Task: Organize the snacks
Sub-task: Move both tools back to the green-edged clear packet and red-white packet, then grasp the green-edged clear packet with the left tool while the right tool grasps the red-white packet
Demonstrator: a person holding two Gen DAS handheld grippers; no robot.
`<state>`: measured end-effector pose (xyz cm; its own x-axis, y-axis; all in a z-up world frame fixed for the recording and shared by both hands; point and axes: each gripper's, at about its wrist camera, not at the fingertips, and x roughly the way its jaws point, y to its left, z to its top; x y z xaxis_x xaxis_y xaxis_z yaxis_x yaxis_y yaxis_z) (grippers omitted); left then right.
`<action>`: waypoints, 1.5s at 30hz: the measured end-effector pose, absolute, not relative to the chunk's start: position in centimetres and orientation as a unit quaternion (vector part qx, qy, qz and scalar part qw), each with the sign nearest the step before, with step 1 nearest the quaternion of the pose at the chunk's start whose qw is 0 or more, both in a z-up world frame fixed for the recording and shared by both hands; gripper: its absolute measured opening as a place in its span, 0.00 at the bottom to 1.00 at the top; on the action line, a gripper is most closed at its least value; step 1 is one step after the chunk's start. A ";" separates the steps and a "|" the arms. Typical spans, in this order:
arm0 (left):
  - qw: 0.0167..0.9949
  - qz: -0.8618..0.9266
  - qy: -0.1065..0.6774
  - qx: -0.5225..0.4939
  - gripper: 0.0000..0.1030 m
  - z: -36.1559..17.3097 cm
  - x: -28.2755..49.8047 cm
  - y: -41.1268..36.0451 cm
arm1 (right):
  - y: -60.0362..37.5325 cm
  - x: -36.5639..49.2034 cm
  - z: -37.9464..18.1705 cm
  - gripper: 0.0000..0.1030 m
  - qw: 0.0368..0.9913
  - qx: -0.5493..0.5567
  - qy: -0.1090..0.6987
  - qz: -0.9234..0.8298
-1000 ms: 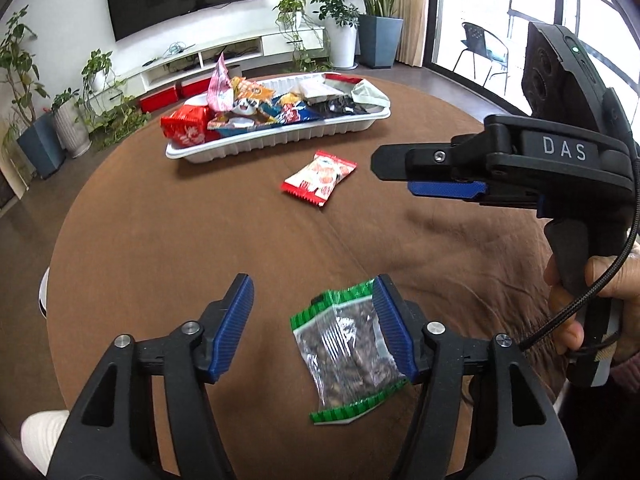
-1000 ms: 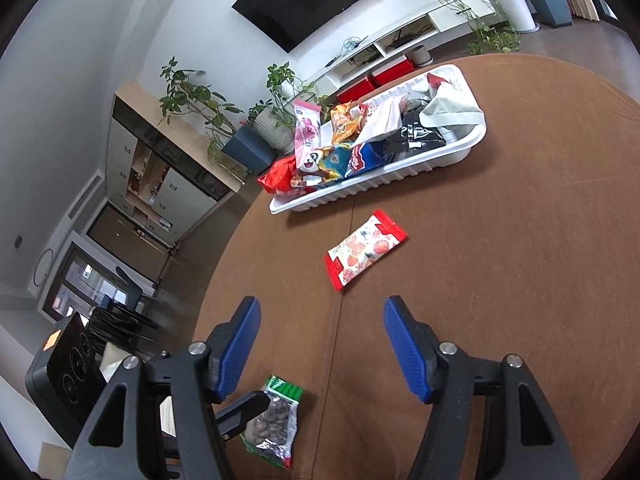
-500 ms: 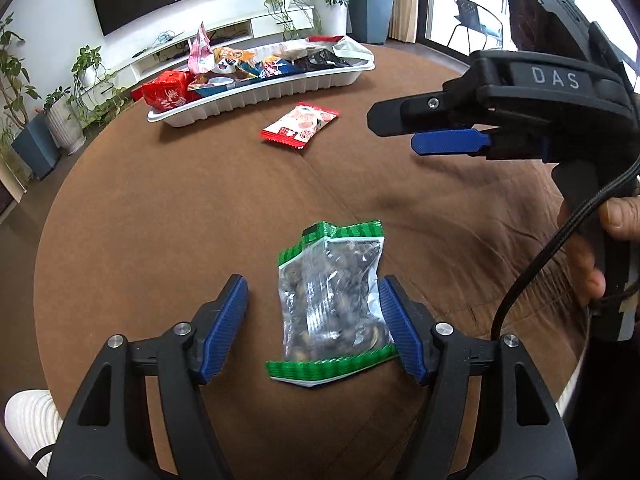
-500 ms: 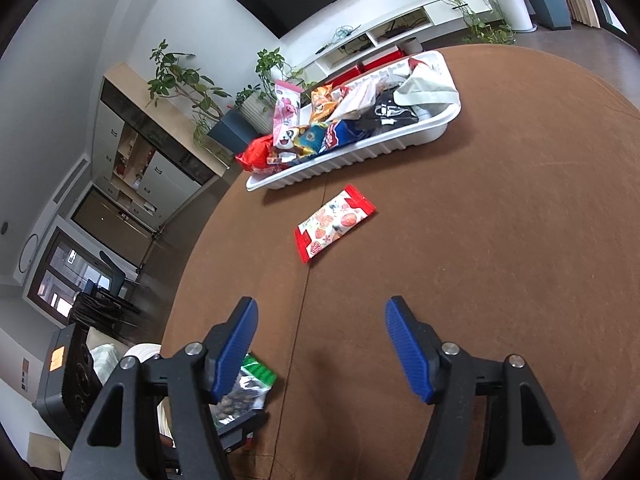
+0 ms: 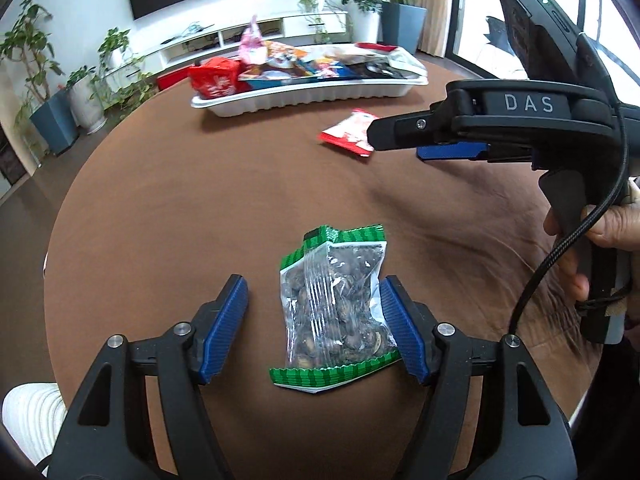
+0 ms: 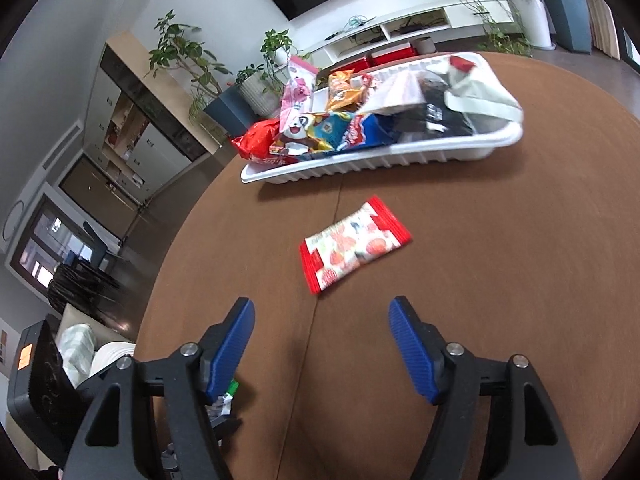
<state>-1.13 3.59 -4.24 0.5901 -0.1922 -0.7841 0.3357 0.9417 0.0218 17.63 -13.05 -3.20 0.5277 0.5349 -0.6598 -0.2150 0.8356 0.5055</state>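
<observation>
A clear bag of dark nuts with green ends [image 5: 336, 304] lies flat on the brown table. My left gripper [image 5: 316, 332] is open and straddles it. The right pad sits at the bag's edge and the left pad stands apart. My right gripper [image 6: 322, 344] hovers over bare table just short of a red-and-white strawberry packet [image 6: 354, 244]. Its jaws are opening and nothing is between them. In the left wrist view the right gripper [image 5: 420, 140] shows side-on, partly covering that packet [image 5: 348, 134]. Behind it, a white tray [image 6: 360, 164] holds several snack packs.
The round table's edge [image 5: 60, 216] curves close on the left. A person's hand [image 5: 600, 236] holds the right gripper's handle, with a cable hanging from it. The tray [image 5: 304, 98] stands at the far side. Plants and a TV unit stand beyond.
My left gripper has sunk and come forward, so the nut bag now lies between its fingers. My right gripper has moved closer to the strawberry packet and its jaws stand slightly wider.
</observation>
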 end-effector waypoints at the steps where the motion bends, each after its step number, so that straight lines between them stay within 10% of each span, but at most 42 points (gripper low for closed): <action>1: 0.888 -0.145 0.428 0.081 0.66 -4.3 -0.9 3.9 | -12.9 17.8 -3.2 0.72 0.855 0.181 0.435 0.219; 34: 0.895 -0.135 0.421 0.061 0.66 -4.9 0.7 5.5 | -6.9 21.1 -2.6 0.74 0.877 -0.036 0.437 0.197; 41: 0.897 -0.143 0.414 0.062 0.64 -5.0 0.5 5.3 | -7.8 20.9 -2.5 0.46 0.882 -0.048 0.430 0.186; 45: 0.897 -0.158 0.408 0.069 0.47 -4.8 -0.1 5.0 | -8.8 21.0 -2.4 0.34 0.884 -0.043 0.425 0.189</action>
<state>-0.11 4.98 -4.84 0.6181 -0.2260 -0.7529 0.3391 0.9408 -0.0041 20.99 -8.83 -2.43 0.5677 0.2976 -0.7676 -0.3699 0.9252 0.0852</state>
